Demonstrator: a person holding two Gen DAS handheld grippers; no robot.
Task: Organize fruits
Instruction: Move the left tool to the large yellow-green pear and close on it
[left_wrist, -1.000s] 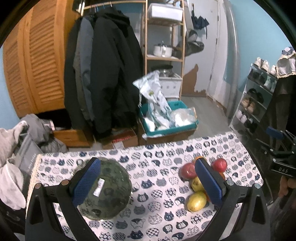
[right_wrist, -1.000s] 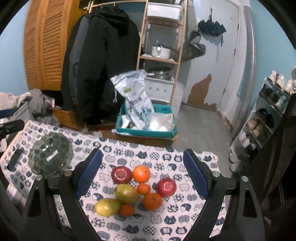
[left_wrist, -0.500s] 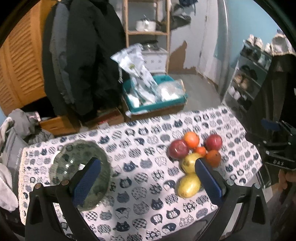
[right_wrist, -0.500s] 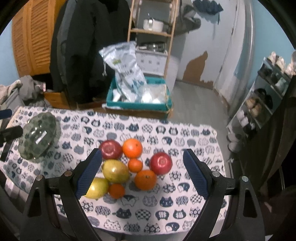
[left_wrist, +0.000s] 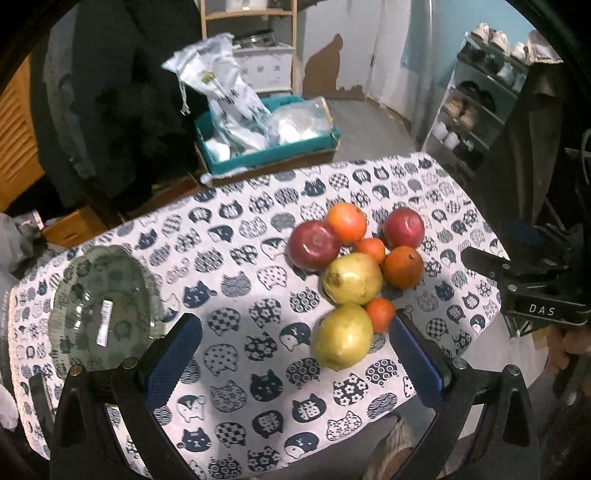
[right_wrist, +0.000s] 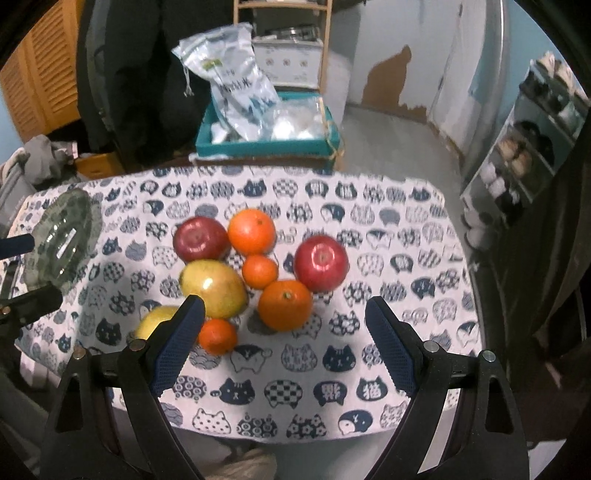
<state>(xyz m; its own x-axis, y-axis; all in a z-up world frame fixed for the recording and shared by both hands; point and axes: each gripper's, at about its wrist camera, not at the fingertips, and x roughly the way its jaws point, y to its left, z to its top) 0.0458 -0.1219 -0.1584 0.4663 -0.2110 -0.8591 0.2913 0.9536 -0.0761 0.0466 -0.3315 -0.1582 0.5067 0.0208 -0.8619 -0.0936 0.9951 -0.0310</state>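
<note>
Eight fruits (right_wrist: 255, 269), red, orange and yellow, cluster touching; both tools (right_wrist: 284, 343) (left_wrist: 295, 354) gape empty.

A matt cloth tablecloth (right_wrist: 369, 206) printed with navy cat faces covers the table. A clear glass plate (left_wrist: 92, 306) with a ribbed rim and a paper sticker reflects light. Two red apples (right_wrist: 320, 263) have smooth, glossy skin with bright highlights. The oranges (right_wrist: 284, 304) look finely dimpled and duller. Two yellow-green fruits, possibly mangoes (left_wrist: 351, 277), are smooth with a soft sheen. The left gripper (left_wrist: 295, 363) and right gripper (right_wrist: 284, 352) have matt black plastic arms, blue textured pads (right_wrist: 177, 347) and shiny metal screws. Behind, a crinkled glossy plastic bag (right_wrist: 236, 74) sits beside slatted wooden doors (right_wrist: 40, 85).
</note>
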